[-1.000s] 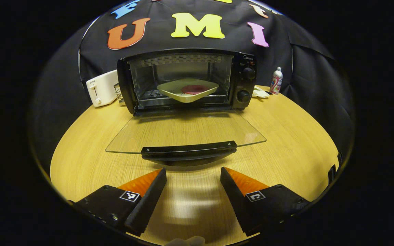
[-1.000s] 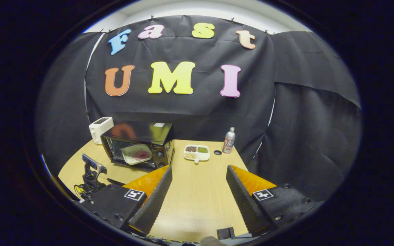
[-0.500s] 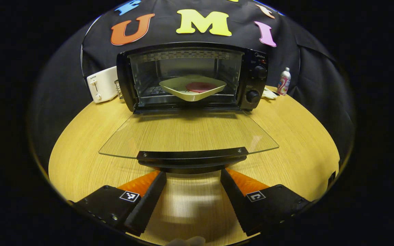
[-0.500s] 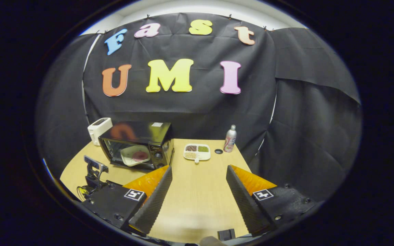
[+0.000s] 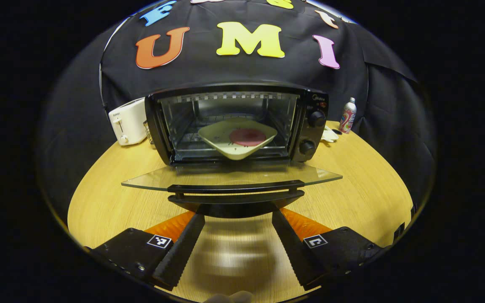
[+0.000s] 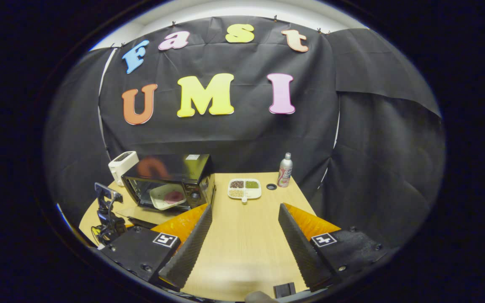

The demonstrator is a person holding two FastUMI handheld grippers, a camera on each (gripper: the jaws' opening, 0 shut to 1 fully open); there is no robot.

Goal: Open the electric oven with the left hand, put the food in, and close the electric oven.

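The black electric oven (image 5: 234, 122) stands open on the wooden table, its glass door (image 5: 225, 174) lowered almost level. Inside, on the rack, sits a pale square plate (image 5: 219, 141) carrying a round red piece of food (image 5: 247, 136). My left gripper (image 5: 238, 216) is open, its fingertips just under the door's black handle (image 5: 234, 188); I cannot tell whether they touch it. My right gripper (image 6: 244, 210) is open and holds nothing, hanging above the table well to the right of the oven (image 6: 169, 176). From there the left gripper (image 6: 107, 208) shows in front of the oven door.
A white toaster (image 5: 126, 121) stands left of the oven. To its right are a drink can (image 6: 284, 170), a white divided tray (image 6: 244, 189) with grains and a small dark ring (image 6: 271, 186). Bare table (image 6: 246, 235) lies under the right gripper.
My left gripper has moved forward until its fingertips are under the door handle, and the door now looks more edge-on. The right gripper has drifted only slightly.
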